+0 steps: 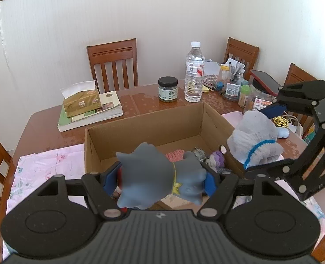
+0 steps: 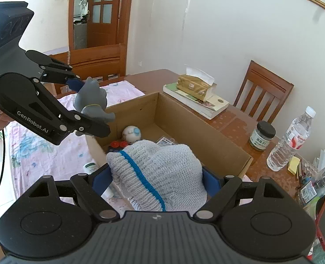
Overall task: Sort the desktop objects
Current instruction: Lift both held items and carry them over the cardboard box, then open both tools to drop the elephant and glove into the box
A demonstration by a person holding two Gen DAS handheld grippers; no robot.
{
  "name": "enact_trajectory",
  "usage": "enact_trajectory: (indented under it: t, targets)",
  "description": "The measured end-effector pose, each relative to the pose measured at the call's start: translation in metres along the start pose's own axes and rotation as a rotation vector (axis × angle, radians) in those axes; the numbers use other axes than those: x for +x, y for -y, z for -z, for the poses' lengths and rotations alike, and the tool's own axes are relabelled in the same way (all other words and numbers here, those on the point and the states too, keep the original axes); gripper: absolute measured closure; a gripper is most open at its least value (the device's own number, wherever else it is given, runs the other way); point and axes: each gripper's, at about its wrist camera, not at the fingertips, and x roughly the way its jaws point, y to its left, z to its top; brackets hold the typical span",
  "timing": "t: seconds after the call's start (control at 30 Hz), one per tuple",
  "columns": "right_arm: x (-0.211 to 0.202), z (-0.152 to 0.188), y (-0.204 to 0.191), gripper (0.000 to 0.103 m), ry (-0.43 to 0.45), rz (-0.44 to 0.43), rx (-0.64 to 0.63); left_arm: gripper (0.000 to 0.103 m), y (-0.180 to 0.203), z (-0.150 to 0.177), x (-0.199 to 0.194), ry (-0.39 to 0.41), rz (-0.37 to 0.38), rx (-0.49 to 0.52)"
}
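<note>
The grey toy (image 1: pixel 160 176) hangs clamped in the left gripper (image 1: pixel 160 181) over the near edge of the box (image 1: pixel 144 129); the knit hat (image 2: pixel 158 176) is squeezed in the right gripper (image 2: pixel 158 182) above the box's near right corner. Both sit over the 1 opening, close together, so the 2 grippers could knock each other. Released here, the hat might catch the rim and slide onto the pink cloth (image 1: pixel 43 165) on the tabletop (image 1: pixel 140 101).
</note>
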Motion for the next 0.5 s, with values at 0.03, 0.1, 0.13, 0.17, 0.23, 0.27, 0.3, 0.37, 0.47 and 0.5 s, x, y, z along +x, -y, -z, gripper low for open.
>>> enact_trajectory:
  t: [0.03, 0.1, 0.13, 0.17, 0.23, 0.27, 0.3, 0.37, 0.47, 0.5]
  targets:
    - [0.002, -0.001, 0.002, 0.015, -0.003, 0.001, -0.001, 0.029, -0.002, -0.002, 0.004, -0.002, -0.003, 0.002]
    - [0.007, -0.004, 0.005, 0.015, -0.010, 0.007, -0.004, 0.029, -0.006, -0.005, 0.012, -0.008, -0.004, -0.002]
    - [0.010, -0.006, 0.007, 0.015, -0.013, 0.010, -0.005, 0.029, -0.009, -0.007, 0.016, -0.010, -0.003, -0.005]
    - [0.013, -0.008, 0.009, 0.015, -0.016, 0.012, -0.004, 0.029, -0.010, -0.009, 0.020, -0.013, -0.002, -0.005]
    - [0.017, -0.010, 0.014, 0.015, -0.021, 0.012, 0.003, 0.029, -0.013, -0.012, 0.028, -0.023, -0.006, -0.007]
    - [0.020, -0.012, 0.017, 0.015, -0.025, 0.011, 0.008, 0.029, -0.014, -0.013, 0.031, -0.027, -0.004, -0.005]
    - [0.023, -0.013, 0.020, 0.015, -0.029, 0.012, 0.013, 0.029, -0.014, -0.014, 0.035, -0.031, -0.003, -0.001]
    - [0.030, -0.016, 0.025, 0.015, -0.036, 0.016, 0.020, 0.029, -0.016, -0.015, 0.042, -0.038, -0.007, 0.001]
    - [0.038, -0.018, 0.032, 0.015, -0.046, 0.019, 0.029, 0.029, -0.019, -0.017, 0.051, -0.048, -0.010, -0.005]
    - [0.041, -0.018, 0.034, 0.015, -0.049, 0.022, 0.032, 0.029, -0.020, -0.017, 0.054, -0.049, -0.008, -0.007]
